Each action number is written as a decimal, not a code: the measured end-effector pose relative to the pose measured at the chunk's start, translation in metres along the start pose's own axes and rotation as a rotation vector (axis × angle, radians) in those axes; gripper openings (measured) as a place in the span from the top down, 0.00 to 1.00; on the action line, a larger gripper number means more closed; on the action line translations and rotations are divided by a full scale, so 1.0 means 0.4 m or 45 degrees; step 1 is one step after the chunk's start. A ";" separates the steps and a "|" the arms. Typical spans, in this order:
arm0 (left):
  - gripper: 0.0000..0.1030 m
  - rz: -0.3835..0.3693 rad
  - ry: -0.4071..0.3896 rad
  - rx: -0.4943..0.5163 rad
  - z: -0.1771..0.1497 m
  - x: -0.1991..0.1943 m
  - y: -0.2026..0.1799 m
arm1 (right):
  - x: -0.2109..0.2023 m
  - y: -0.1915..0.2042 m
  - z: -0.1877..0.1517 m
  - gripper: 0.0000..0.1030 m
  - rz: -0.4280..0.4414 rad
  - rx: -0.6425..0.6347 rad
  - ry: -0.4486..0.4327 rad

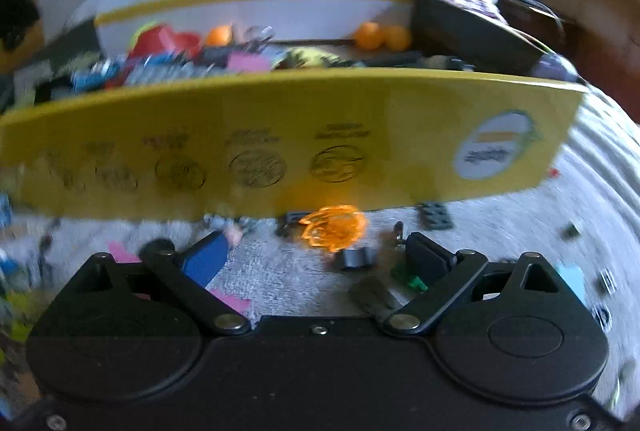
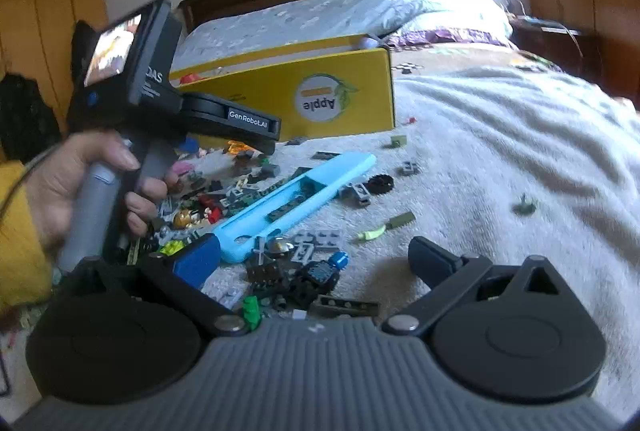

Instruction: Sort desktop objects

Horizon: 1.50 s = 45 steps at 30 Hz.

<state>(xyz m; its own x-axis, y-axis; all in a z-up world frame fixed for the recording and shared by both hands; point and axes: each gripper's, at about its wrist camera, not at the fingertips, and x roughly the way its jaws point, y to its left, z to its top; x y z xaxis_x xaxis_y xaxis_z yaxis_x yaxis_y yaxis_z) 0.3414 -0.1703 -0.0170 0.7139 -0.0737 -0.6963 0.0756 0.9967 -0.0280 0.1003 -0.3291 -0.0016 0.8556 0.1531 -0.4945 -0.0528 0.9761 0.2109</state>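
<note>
**Both grippers came in empty**

Your left gripper [image 1: 316, 251] gaped wide, unloaded, aimed at the orange clear piece [image 1: 334, 231] just ahead, before the yellow box [image 1: 280, 135]. Your right gripper [image 2: 316, 255] gaped too, above scattered bricks [image 2: 296, 271].

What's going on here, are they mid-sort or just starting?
A person kneels or stands by a bed strewn with small toy bricks. Both handheld grippers are open and empty: the left gripper points at an orange translucent piece beside the yellow box; the right gripper hovers over the bricks near a light blue case.
</note>
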 end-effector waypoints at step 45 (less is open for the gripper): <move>0.69 -0.285 -0.106 0.154 -0.303 -0.485 0.208 | -0.176 0.134 -0.099 0.00 0.121 0.045 -0.079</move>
<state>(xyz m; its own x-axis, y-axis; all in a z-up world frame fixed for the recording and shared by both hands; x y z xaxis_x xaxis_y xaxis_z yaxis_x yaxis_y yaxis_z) 0.1249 -0.0692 0.0287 0.7247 -0.2993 -0.6207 0.3173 0.9445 -0.0850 0.0168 -0.2815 0.0113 0.8779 0.2335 -0.4181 -0.1177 0.9515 0.2842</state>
